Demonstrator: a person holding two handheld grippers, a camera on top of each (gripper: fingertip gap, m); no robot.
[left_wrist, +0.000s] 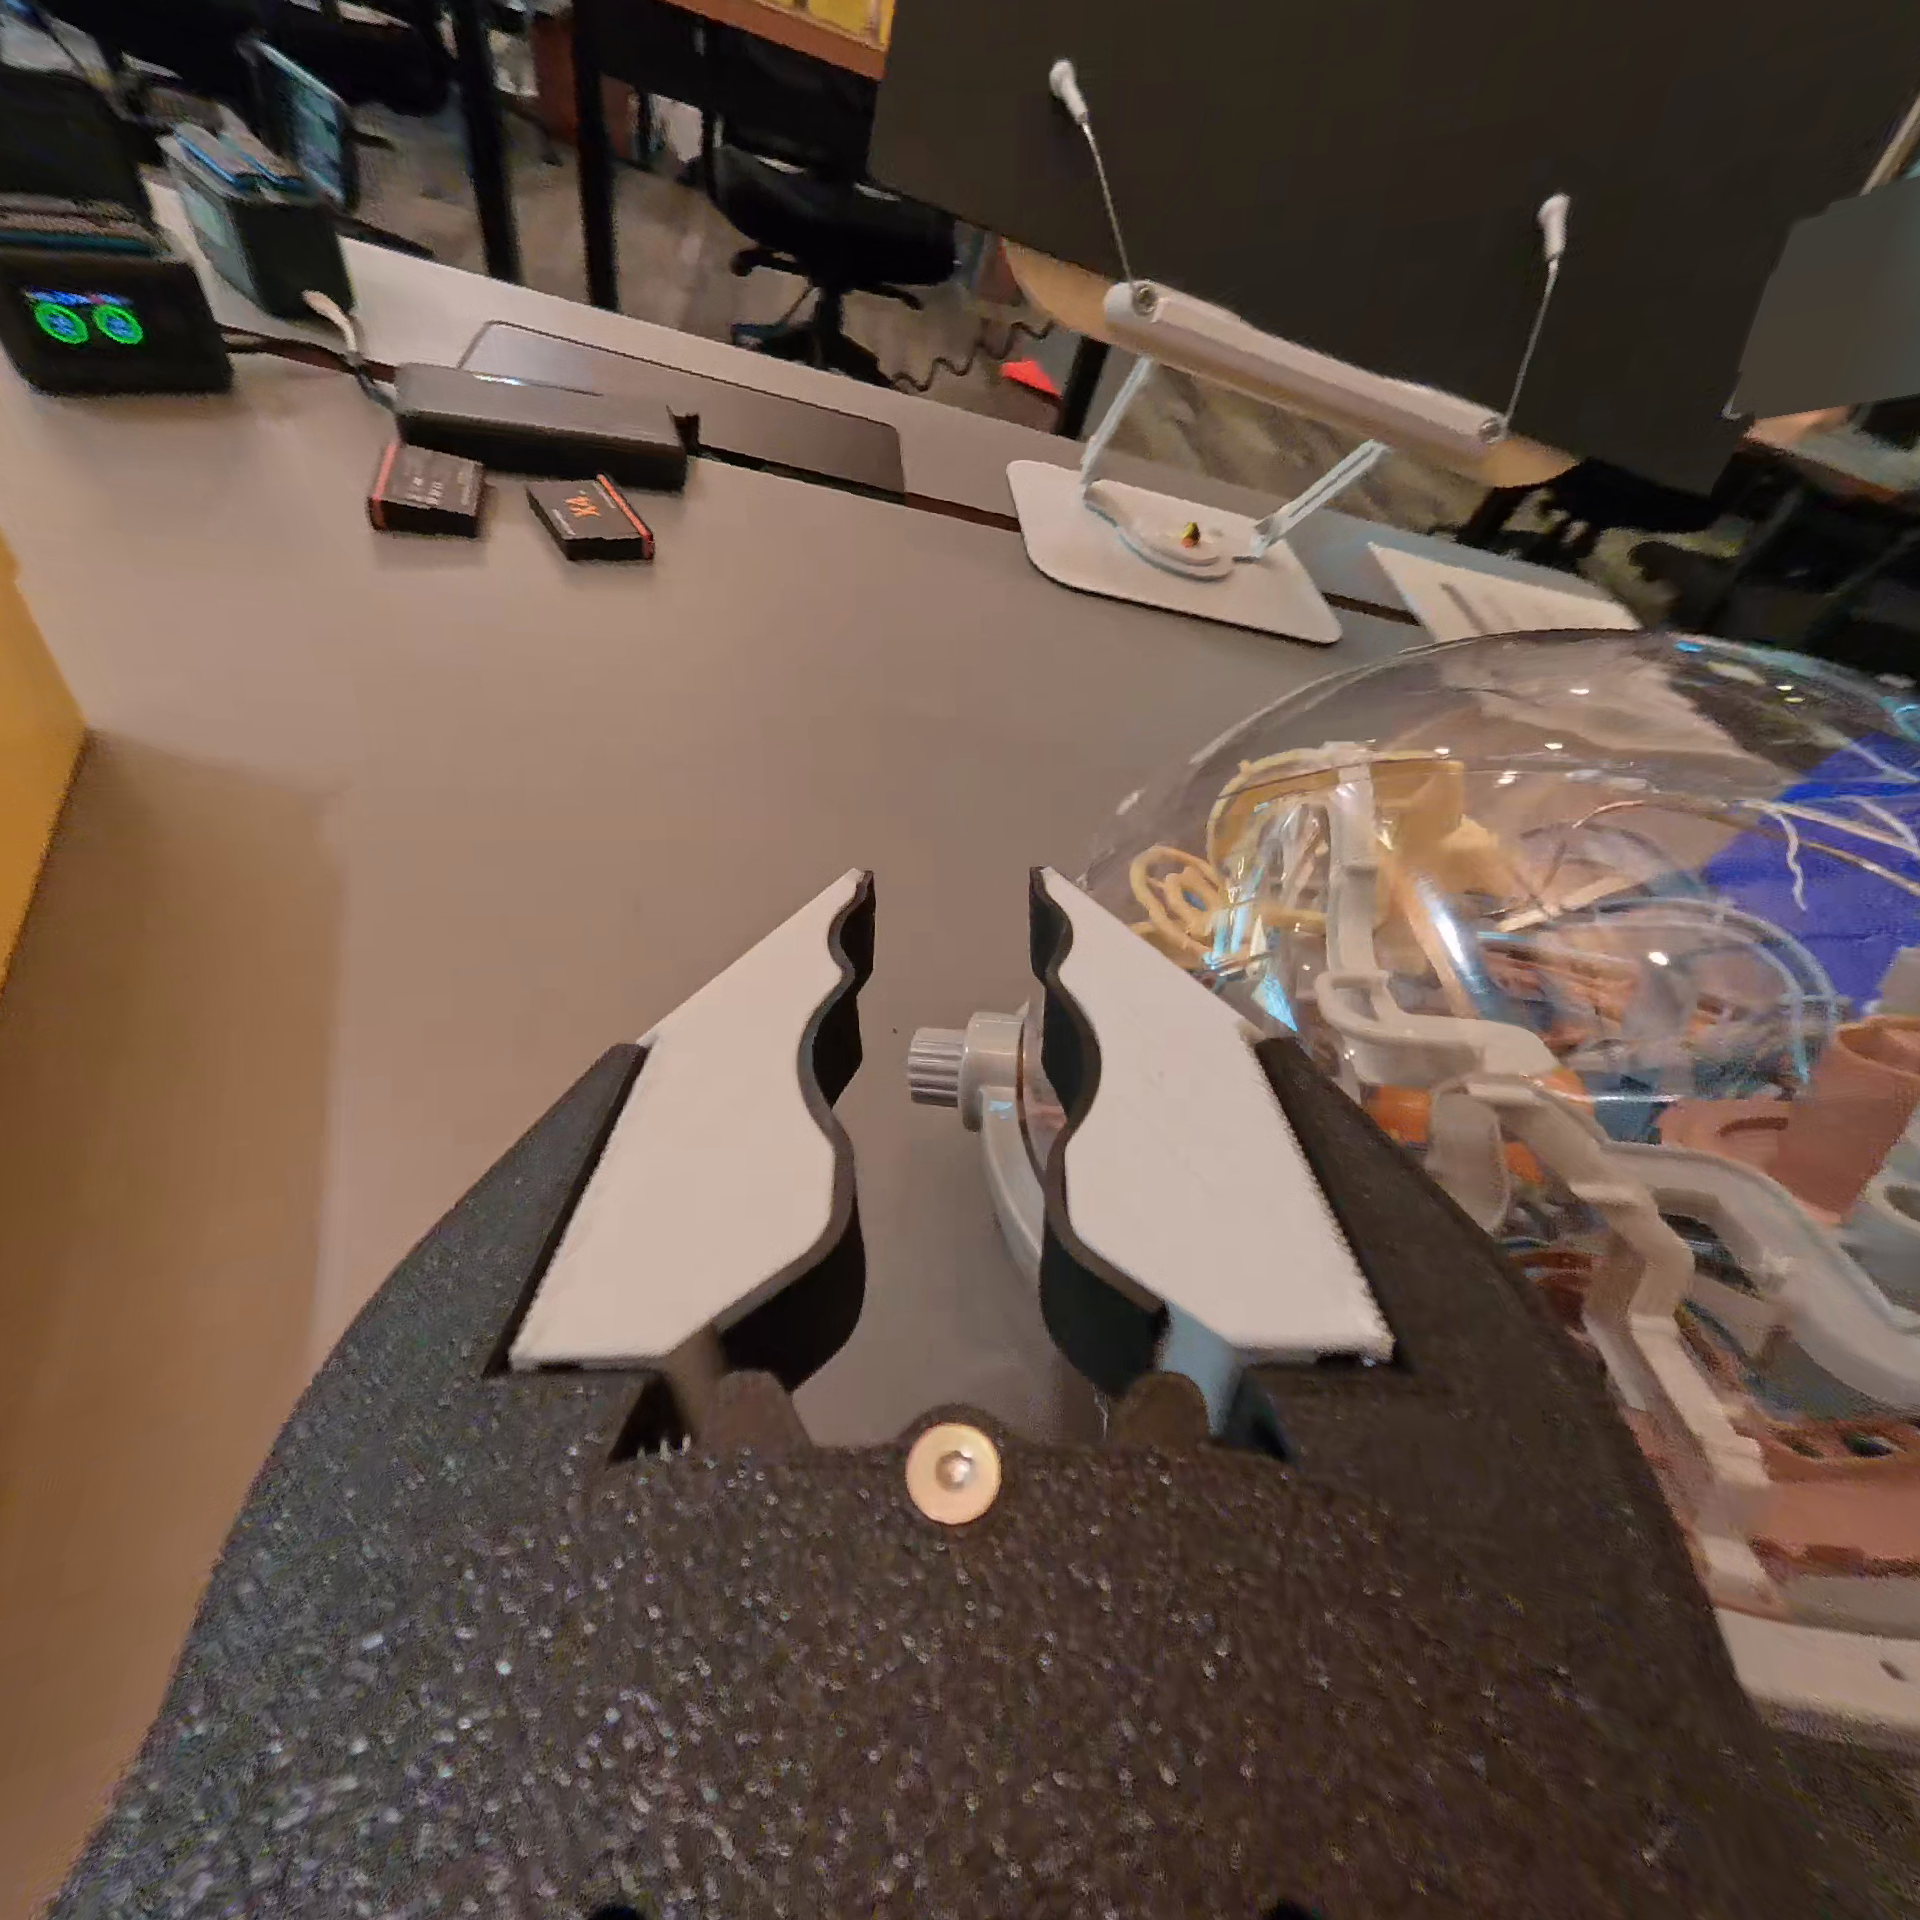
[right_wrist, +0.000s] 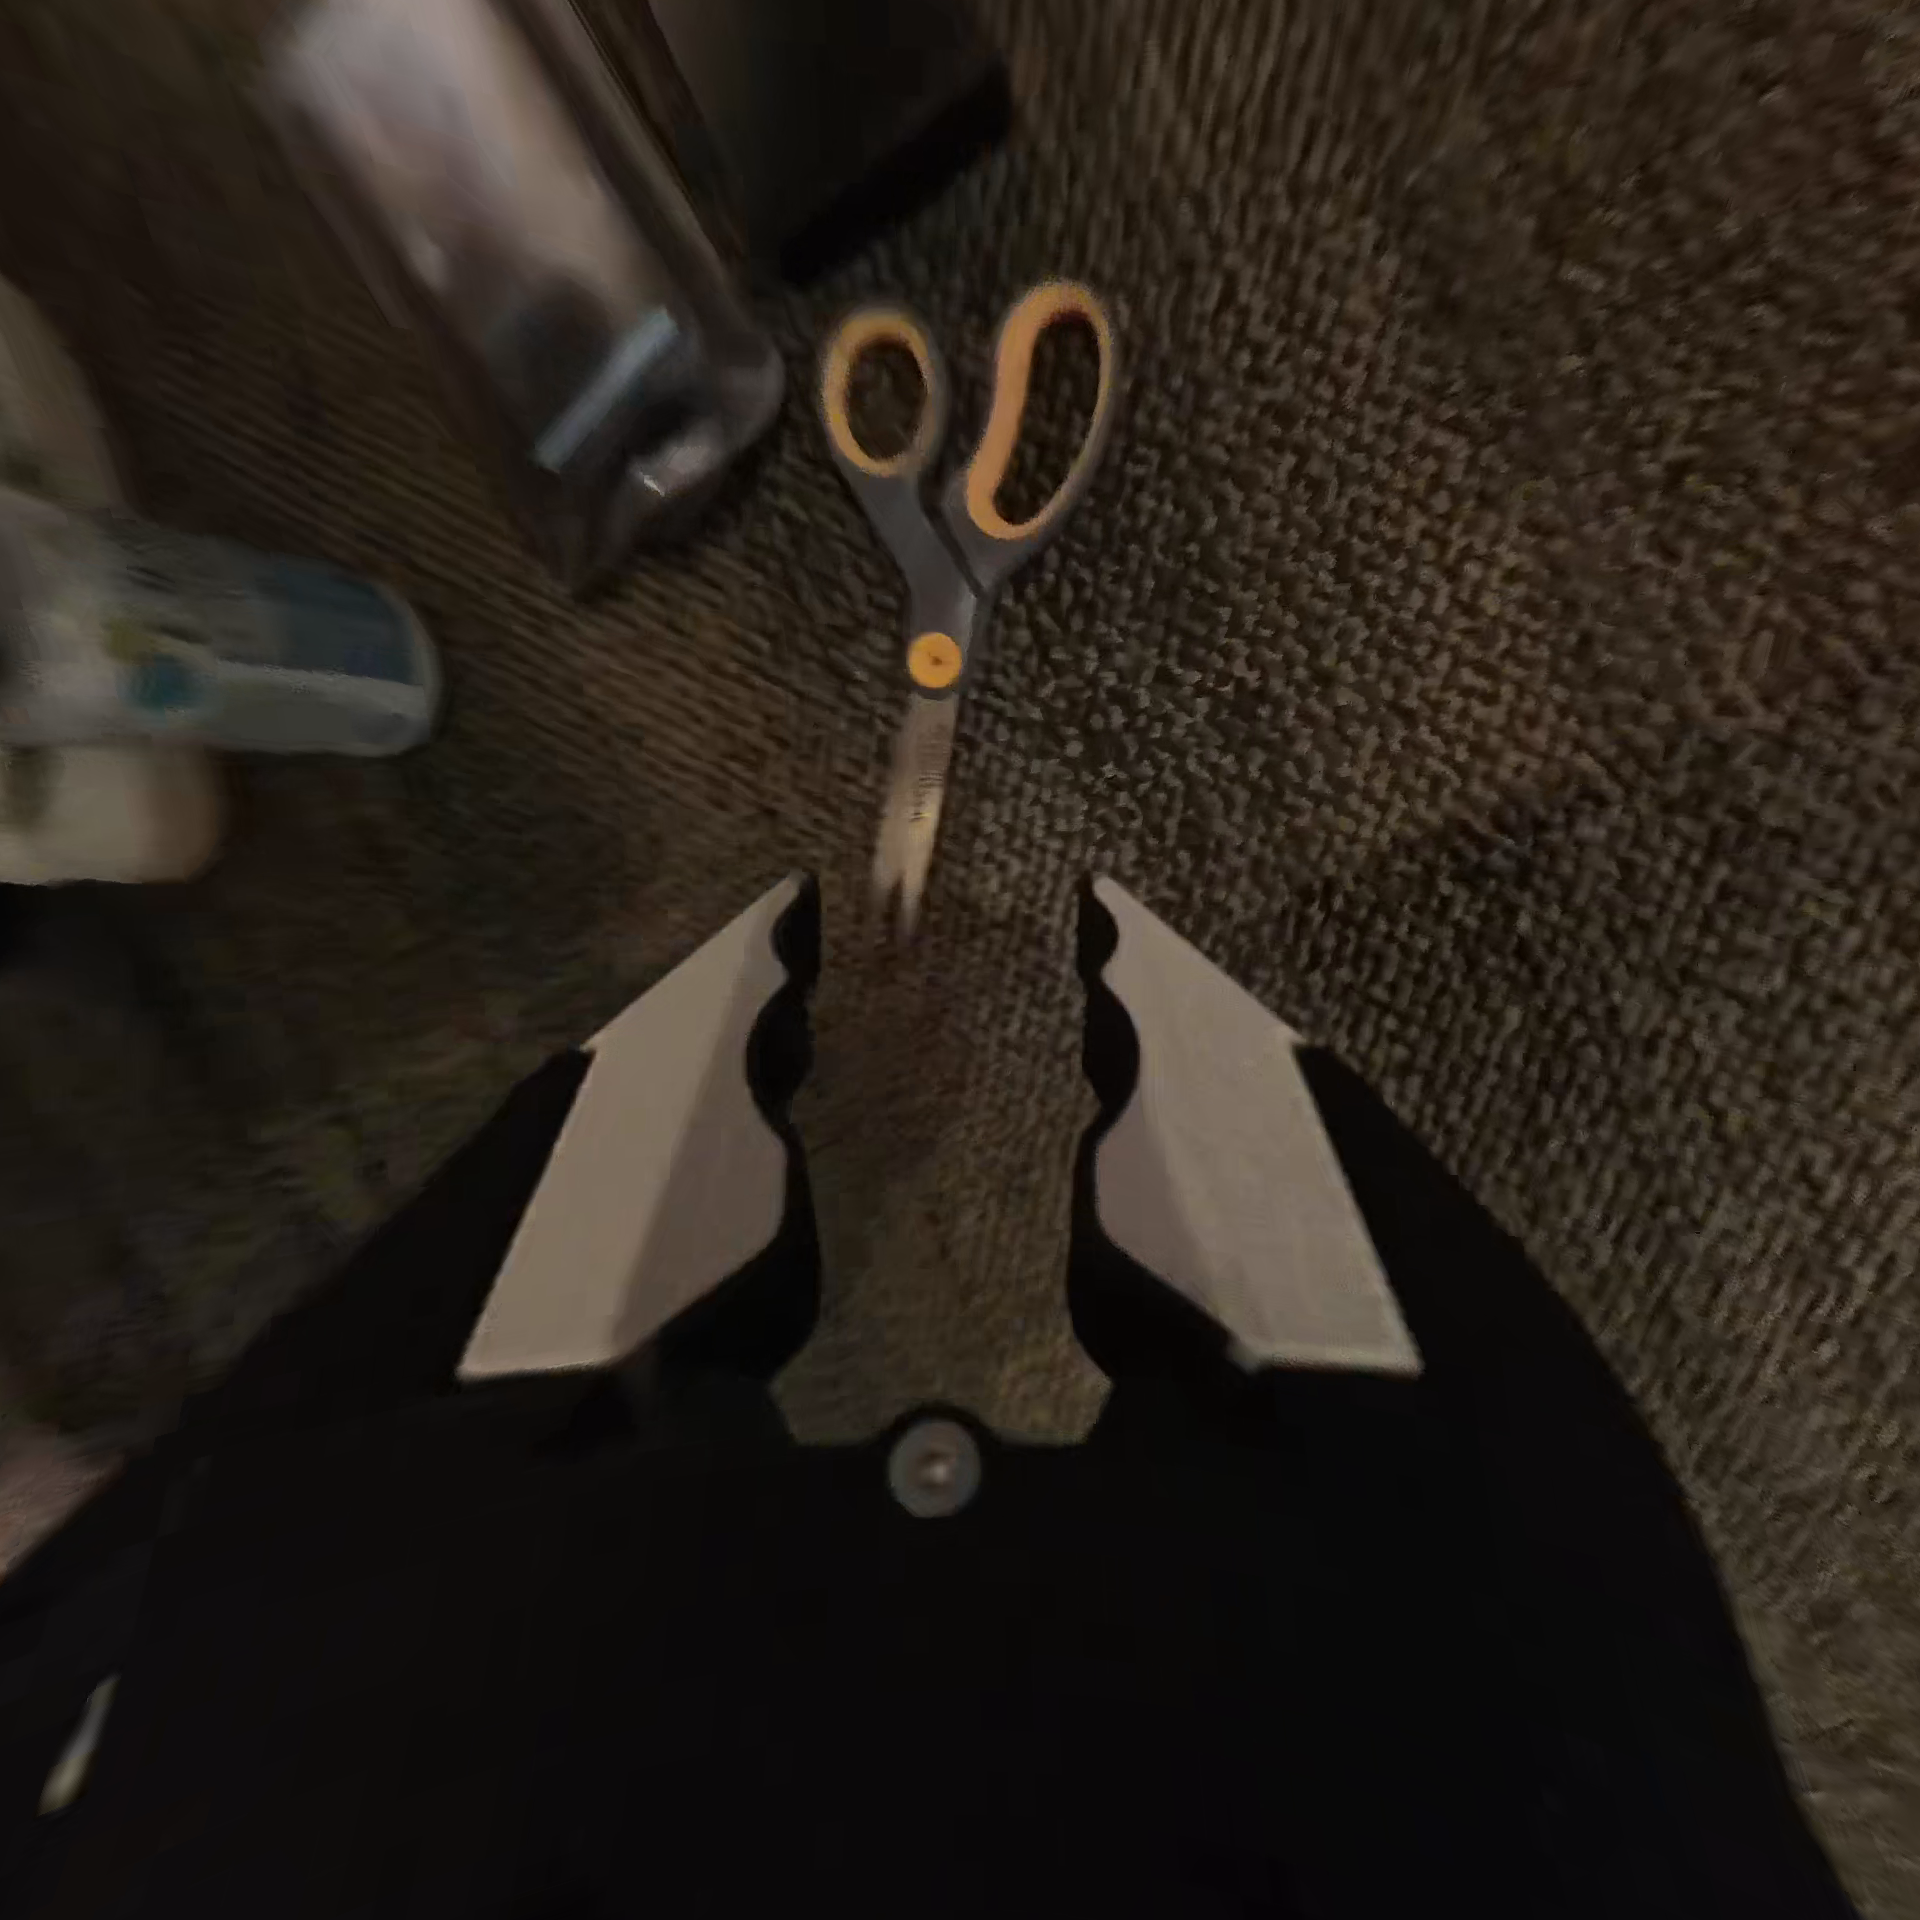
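My left tongs (left_wrist: 948, 894) apart, empty, low over tabletop (left_wrist: 623, 727); grey knob (left_wrist: 940, 1062) of clear globe toy (left_wrist: 1558, 935) sits between fingers, untouched. My right tongs (right_wrist: 948, 894) apart, empty, above carpet floor (right_wrist: 1455, 623); scissors (right_wrist: 935, 582) lie flat just ahead, blade tip toward gap, handles away.

Left view bright, sharp; right view dim, motion-blurred.
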